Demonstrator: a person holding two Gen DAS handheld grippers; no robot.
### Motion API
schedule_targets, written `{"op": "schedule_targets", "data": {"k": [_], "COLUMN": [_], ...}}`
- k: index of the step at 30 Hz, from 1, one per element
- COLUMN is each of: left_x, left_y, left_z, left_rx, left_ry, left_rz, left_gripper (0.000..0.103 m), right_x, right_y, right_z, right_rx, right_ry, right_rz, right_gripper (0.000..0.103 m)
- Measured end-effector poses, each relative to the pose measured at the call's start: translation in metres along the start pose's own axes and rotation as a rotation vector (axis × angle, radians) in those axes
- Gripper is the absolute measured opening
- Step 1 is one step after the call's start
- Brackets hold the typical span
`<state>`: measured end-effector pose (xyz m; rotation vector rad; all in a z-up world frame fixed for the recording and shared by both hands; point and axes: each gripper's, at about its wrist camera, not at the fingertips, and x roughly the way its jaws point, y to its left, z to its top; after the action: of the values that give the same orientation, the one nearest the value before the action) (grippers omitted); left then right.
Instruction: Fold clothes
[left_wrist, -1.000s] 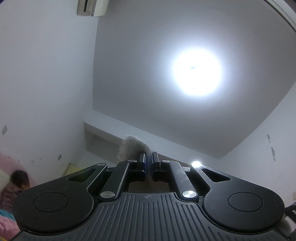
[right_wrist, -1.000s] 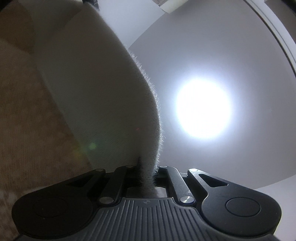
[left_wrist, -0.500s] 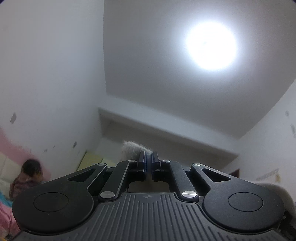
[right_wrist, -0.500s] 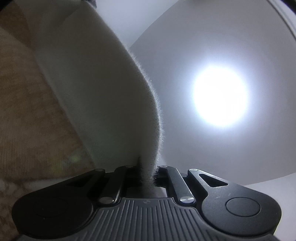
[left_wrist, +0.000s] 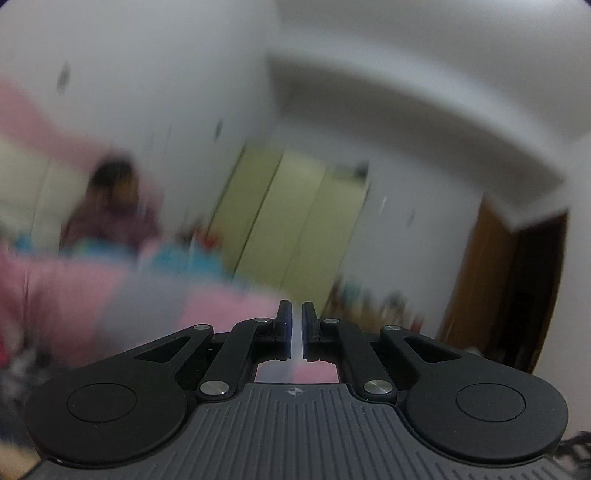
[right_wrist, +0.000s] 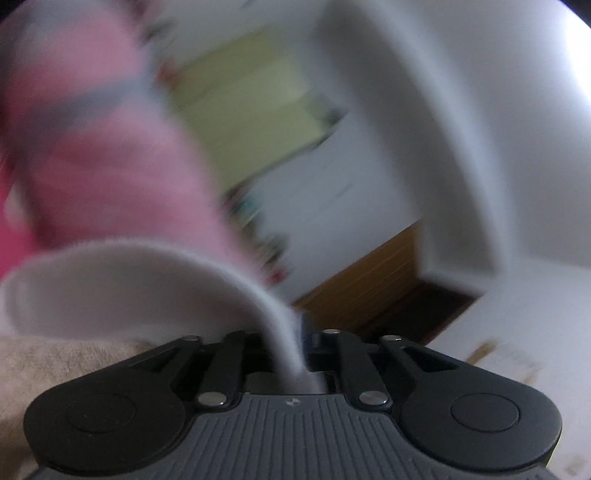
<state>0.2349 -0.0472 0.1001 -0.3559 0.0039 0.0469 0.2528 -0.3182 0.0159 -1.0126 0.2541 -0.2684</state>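
1. Right gripper (right_wrist: 301, 341): jaws pinching a thick edge of a white fleecy garment (right_wrist: 122, 284). The cloth rises from between the jaws and curls over to their left in a broad flap; a beige knit part (right_wrist: 55, 365) lies low on the left, beside the gripper body.
2. Left gripper (left_wrist: 296, 328): jaws nearly pressed together, with a narrow pale slit between the pads. Nothing fuzzy stands up between them; whether any cloth is caught there I cannot tell, as the frame is motion-blurred.
3. Ahead of both pairs of jaws: blurred pink bedding (left_wrist: 74, 291), pale green panels (left_wrist: 291, 218), a person sitting far left (left_wrist: 110, 214), a wooden door (right_wrist: 373, 284) at right.
4. Handling judgement: the garment looks soft, light and limp, with a napped surface that grips well, and it droops wherever unsupported. It is thick at the edge, so a pinch there should hold.
5. Hold points, as a judgement: two corners or shoulder seams along one edge, well apart, to keep the panel flat when laid down.
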Motion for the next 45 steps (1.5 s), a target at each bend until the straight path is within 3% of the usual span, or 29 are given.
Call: {"op": "schedule_targets", "data": {"k": [2,4,6,9,14,17,19,23,25,30,33,36,41,45], "left_x": [0.015,0.010,0.004,-0.020,-0.062,-0.106,-0.128,-0.176,-0.198,-0.236,-0.240,-0.228,-0.198,-0.177], "left_y": [0.032,0.064,0.095,0.121,0.142,0.151,0.159,0.178,0.189,0.207,0.208,0.207,0.197,0.189], "left_z": [-0.022,-0.028,-0.025,-0.006,0.026,0.049,0.058,0.074,0.078,0.077,0.059,0.018,-0.078,-0.125], "left_rx": [0.008,-0.005,-0.026,-0.021,-0.005,0.027,0.058,0.119,0.146,0.197,0.198,0.160,0.130,0.192], "left_ry": [0.125,0.237,0.295,0.313,0.296,0.286,0.280,0.268,0.279,0.304,0.349,0.479,0.712,0.813], "left_rz": [0.041,0.079,0.104,0.121,0.075,0.022,-0.007,-0.044,-0.058,-0.075,-0.124,-0.189,-0.244,-0.261], "left_gripper": [0.004,0.005,0.007,0.021,0.032,0.039,0.053,0.062,0.065,0.066,0.068,0.068,0.068,0.068], "right_x": [0.053,0.079,0.080,0.060,-0.011,-0.041,-0.053,-0.187,-0.230,-0.292,-0.330,-0.331,-0.284,-0.245], "right_y": [0.062,0.108,0.129,0.119,0.041,-0.015,-0.054,-0.108,-0.129,-0.184,-0.217,-0.208,-0.134,-0.074], "right_z": [-0.031,-0.056,-0.083,-0.101,-0.078,-0.054,-0.032,-0.021,-0.031,-0.054,-0.066,-0.069,-0.096,-0.119], "right_rx": [-0.084,-0.177,-0.250,-0.252,-0.011,0.174,0.295,0.501,0.580,0.798,0.931,1.033,1.089,1.121], "right_ry": [0.178,0.299,0.303,0.273,0.206,0.157,0.120,0.025,-0.015,-0.097,-0.147,-0.136,0.123,0.339], "right_rz": [0.122,0.216,0.209,0.211,0.259,0.319,0.362,0.432,0.459,0.538,0.585,0.722,0.696,0.659], "right_gripper": [0.030,0.032,0.049,0.052,0.066,0.067,0.067,0.073,0.073,0.075,0.078,0.079,0.079,0.079]}}
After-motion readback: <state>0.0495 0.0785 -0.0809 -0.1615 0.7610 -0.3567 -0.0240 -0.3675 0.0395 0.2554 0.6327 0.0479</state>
